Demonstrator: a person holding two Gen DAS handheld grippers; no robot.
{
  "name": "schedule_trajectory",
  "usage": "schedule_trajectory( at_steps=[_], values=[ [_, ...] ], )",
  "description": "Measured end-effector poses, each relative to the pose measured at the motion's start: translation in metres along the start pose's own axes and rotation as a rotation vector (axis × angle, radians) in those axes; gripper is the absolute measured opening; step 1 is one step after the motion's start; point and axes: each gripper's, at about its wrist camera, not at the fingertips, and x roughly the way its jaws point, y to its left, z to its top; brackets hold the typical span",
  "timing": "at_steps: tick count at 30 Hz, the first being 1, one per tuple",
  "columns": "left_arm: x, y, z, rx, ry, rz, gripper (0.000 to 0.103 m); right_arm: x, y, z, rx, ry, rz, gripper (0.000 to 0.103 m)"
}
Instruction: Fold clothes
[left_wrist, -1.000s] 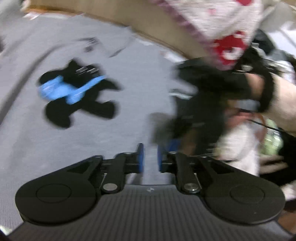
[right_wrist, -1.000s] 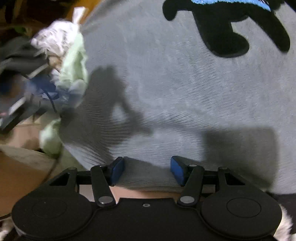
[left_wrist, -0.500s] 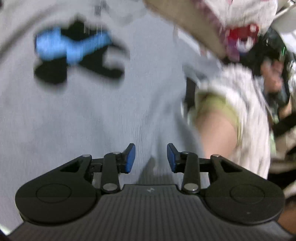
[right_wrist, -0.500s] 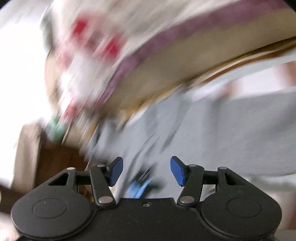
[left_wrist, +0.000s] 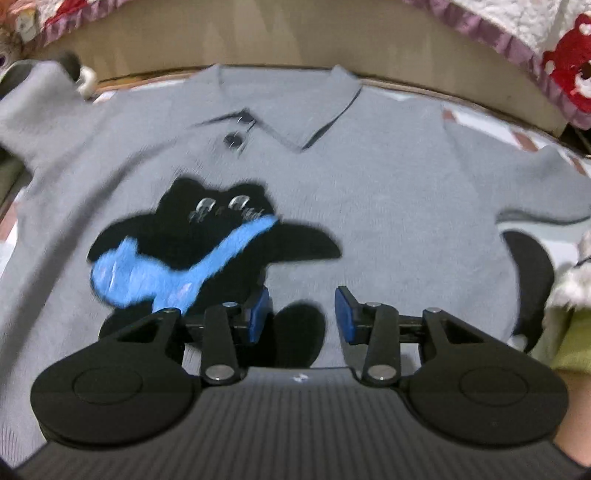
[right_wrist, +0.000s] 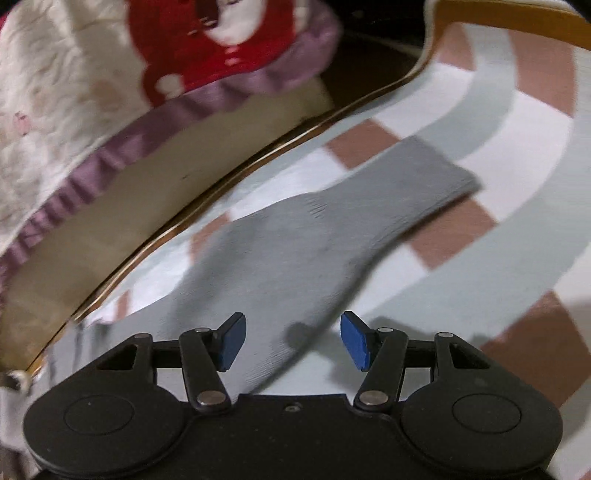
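Your grey knitted polo shirt with the black cat and blue fish patch (left_wrist: 388, 192) lies spread flat, front side up, on the bedcover checked in pale grey, white and brownish pink (right_wrist: 517, 177). In your left wrist view its long axis runs away from you: the collar and dark button point toward the far beige padded bed edge (left_wrist: 295, 40), the hem toward you. One short grey sleeve (right_wrist: 332, 236) stretches out sideways over the bedcover; in your right wrist view it runs diagonally up and to the right, its cuff end farthest away. Your left gripper (left_wrist: 301, 314) hovers over the lower part of the cat patch with its blue pads spread apart, holding nothing. Your right gripper (right_wrist: 293, 341) sits above the base of that sleeve, also released and empty. A white quilt with red bear figures and a purple frill (right_wrist: 110, 92) hangs over the bed edge.
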Motion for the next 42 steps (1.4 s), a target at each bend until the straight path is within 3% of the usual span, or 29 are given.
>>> schedule_trajectory(
  at_steps=[6,11,12,13,14,19,20,23,27,32,34,36,42],
  values=[
    [-0.017,0.022,-0.008,-0.064,-0.063,0.029,0.043,0.022,-0.005,-0.015,0.015,-0.111,0.005,0.065],
    [-0.024,0.024,0.001,0.028,-0.158,0.197,0.045,0.039,0.000,-0.013,0.039,-0.160,0.047,0.060],
    [-0.024,0.030,0.002,0.019,-0.155,0.227,0.047,0.043,0.001,-0.013,0.043,-0.170,0.055,0.043],
    [-0.022,0.036,0.002,-0.003,-0.143,0.244,0.047,0.046,0.002,-0.012,0.048,-0.179,0.063,0.016],
    [-0.020,0.045,0.002,-0.041,-0.125,0.242,0.047,0.050,0.003,-0.012,0.053,-0.189,0.072,0.013],
    [-0.009,0.076,-0.021,-0.264,0.046,0.075,0.044,0.029,0.011,-0.007,-0.003,-0.285,0.062,0.007],
    [-0.011,0.076,-0.028,-0.305,0.050,0.046,0.044,0.024,0.013,-0.005,-0.025,-0.296,0.050,0.007],
    [-0.016,0.064,-0.038,-0.345,0.068,-0.056,0.044,0.011,0.021,0.001,-0.091,-0.328,0.013,0.007],
    [-0.014,0.043,-0.035,-0.274,0.119,-0.115,0.044,0.011,0.030,0.008,-0.111,-0.342,-0.051,0.006],
    [-0.011,0.062,-0.044,-0.474,0.155,-0.252,0.044,0.004,0.044,0.013,-0.097,-0.393,-0.140,0.006],
    [-0.011,0.066,-0.048,-0.507,0.165,-0.273,0.044,0.001,0.053,0.014,-0.143,-0.413,-0.157,0.006],
    [-0.014,0.057,-0.046,-0.443,0.172,-0.255,0.044,0.001,0.055,0.018,-0.151,-0.404,-0.159,0.006],
    [-0.020,0.060,-0.035,-0.444,0.188,-0.235,0.044,-0.002,0.064,0.027,-0.088,-0.348,-0.142,0.006]
  ],
)
